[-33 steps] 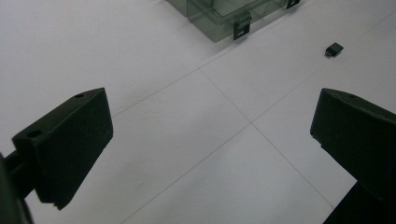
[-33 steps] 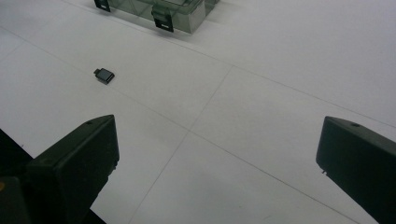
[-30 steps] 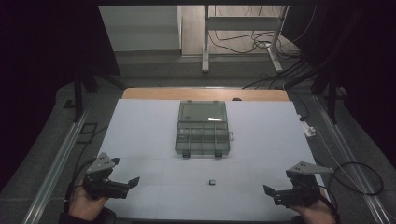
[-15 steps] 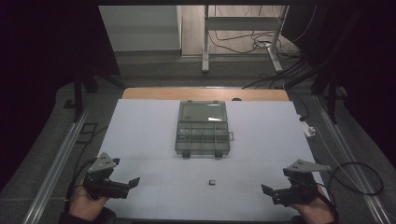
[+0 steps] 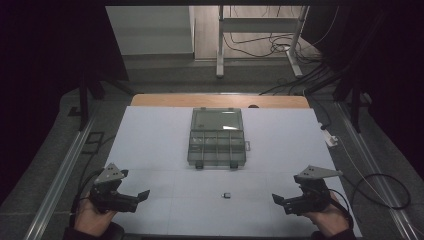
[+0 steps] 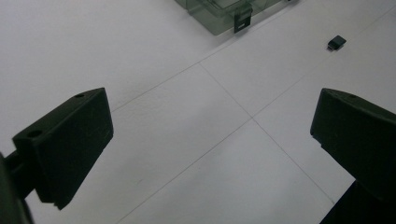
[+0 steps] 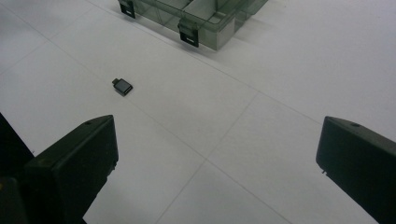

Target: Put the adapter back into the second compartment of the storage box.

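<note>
Your left gripper (image 5: 142, 196) and right gripper (image 5: 278, 200) both rest near the table's (image 5: 150, 135) front edge, jaws apart and holding nothing. The small black part (image 5: 227, 195) lies between them, just in front of the open box (image 5: 216, 137).

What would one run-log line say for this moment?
left gripper: open, empty | right gripper: open, empty | small part: on table between them | box: beyond, lid open

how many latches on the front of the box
2: one latch at the box's front left, one latch at its front right, both facing the small black part.
</note>
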A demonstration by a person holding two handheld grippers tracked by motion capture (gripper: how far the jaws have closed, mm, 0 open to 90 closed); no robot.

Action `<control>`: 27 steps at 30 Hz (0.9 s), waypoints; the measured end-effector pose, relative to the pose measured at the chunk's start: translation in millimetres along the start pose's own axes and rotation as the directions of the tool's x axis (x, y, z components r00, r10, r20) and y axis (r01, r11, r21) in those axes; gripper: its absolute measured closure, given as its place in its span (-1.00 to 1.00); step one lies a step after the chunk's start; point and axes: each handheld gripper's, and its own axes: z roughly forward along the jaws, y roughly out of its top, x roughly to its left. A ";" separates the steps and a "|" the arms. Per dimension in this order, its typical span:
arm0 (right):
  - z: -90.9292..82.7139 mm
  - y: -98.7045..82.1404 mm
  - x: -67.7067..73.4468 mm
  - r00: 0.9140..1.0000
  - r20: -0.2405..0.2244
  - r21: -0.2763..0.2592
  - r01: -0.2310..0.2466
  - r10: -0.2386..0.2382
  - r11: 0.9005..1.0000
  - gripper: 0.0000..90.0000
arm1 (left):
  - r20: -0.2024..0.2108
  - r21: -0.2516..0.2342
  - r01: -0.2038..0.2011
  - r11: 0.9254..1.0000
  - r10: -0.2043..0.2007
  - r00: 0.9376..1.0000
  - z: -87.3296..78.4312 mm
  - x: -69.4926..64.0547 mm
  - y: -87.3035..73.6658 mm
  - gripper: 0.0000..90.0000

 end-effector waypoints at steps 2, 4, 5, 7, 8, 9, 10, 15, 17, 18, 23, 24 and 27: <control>2.8 1.7 0.0 1.000 -0.005 0.000 0.001 -0.001 1.000 -1.00 | 0.000 0.002 -0.002 1.000 0.002 1.000 0.1 0.0 0.1 -1.00; 6.0 3.8 0.2 1.000 -0.011 0.001 0.005 -0.005 1.000 -1.00 | 0.002 0.002 -0.003 1.000 0.003 1.000 0.2 0.0 0.1 -1.00; 7.1 4.4 0.1 1.000 -0.014 0.002 0.007 -0.007 1.000 -1.00 | 0.002 0.003 -0.005 1.000 0.005 1.000 0.3 0.1 0.2 -1.00; 8.4 5.3 0.2 1.000 -0.017 0.004 0.009 -0.008 1.000 -1.00 | 0.003 0.004 -0.005 1.000 0.005 1.000 0.5 0.0 0.3 -1.00; 10.8 6.8 0.7 1.000 -0.024 0.008 0.013 -0.013 1.000 -1.00 | 0.003 0.005 -0.005 1.000 0.005 1.000 0.5 0.1 0.3 -1.00; 12.9 8.0 1.2 0.999 -0.027 0.012 0.018 -0.018 1.000 -1.00 | 0.003 0.004 -0.005 1.000 0.005 1.000 0.5 0.1 0.3 -1.00; 14.3 8.8 1.5 0.999 -0.031 0.012 0.019 -0.019 1.000 -1.00 | 0.004 0.004 -0.004 1.000 0.004 1.000 0.5 0.2 0.3 -1.00; 24.0 14.5 5.0 0.998 -0.060 0.026 0.026 -0.025 0.999 -1.00 | 0.005 0.004 -0.004 1.000 0.004 1.000 0.4 0.4 0.3 -0.99; 26.0 15.7 5.9 0.997 -0.068 0.029 0.030 -0.028 0.999 -1.00 | 0.006 0.006 -0.004 1.000 0.004 1.000 0.4 0.4 0.3 -0.99; 28.4 17.2 7.3 0.997 -0.077 0.029 0.034 -0.032 0.999 -1.00 | 0.007 0.006 -0.003 1.000 0.003 1.000 0.4 0.5 0.3 -0.99; 40.0 22.7 13.7 0.994 -0.099 0.051 0.059 -0.053 0.997 -1.00 | 0.007 0.005 -0.002 1.000 0.002 1.000 0.3 0.7 0.2 -1.00; 41.6 23.4 14.8 0.993 -0.102 0.054 0.058 -0.053 0.997 -1.00 | 0.007 0.005 -0.002 1.000 0.002 1.000 0.3 0.7 0.2 -0.99; 44.8 24.9 16.4 0.994 -0.099 0.053 0.060 -0.054 0.997 -1.00 | 0.007 0.005 -0.002 1.000 0.002 1.000 0.4 0.7 0.2 -1.00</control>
